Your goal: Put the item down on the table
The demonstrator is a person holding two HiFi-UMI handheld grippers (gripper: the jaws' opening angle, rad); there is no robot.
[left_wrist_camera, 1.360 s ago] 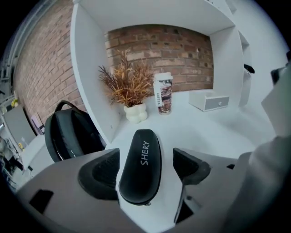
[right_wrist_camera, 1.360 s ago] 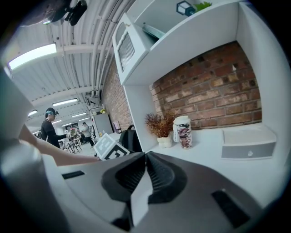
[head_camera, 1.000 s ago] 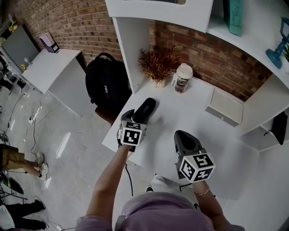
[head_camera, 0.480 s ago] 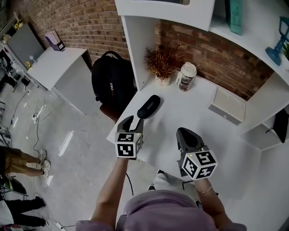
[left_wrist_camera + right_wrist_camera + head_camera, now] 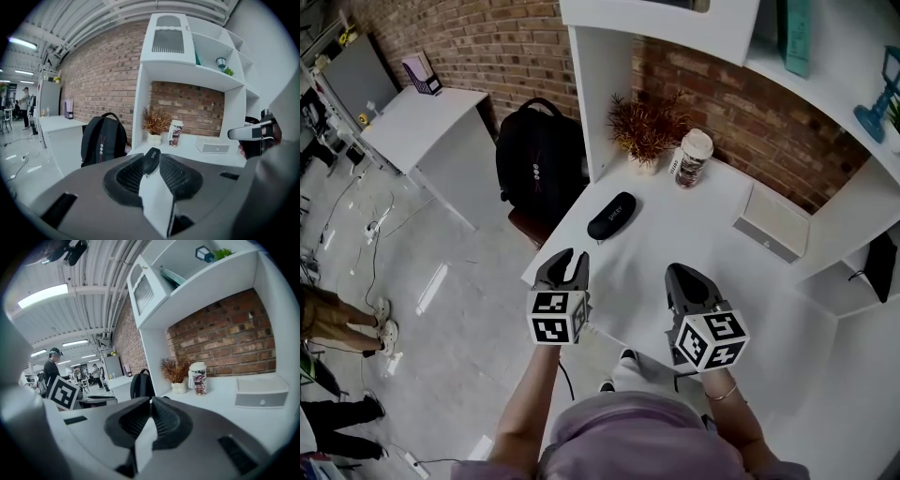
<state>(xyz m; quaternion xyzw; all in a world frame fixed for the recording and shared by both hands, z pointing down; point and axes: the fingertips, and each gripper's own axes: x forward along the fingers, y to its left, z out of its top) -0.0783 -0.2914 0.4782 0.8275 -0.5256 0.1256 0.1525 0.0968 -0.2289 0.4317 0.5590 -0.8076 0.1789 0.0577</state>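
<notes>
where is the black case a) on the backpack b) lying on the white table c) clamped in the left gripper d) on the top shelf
B: the black case lies on the white table; the left gripper has just been closing its jaws with nothing between them.

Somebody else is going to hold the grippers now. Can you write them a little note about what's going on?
Left gripper: empty. Its fingers have just been closing to a narrow gap. It hangs by the table's near corner, apart from the case.
Right gripper: shut, empty, held over the table's near side.
Black case: lying flat on the white table, in front of the plant, touching neither gripper.
Done: the case is down on the table and let go.
Left: nothing that shows; probably just keep both grippers clear of the case.
</notes>
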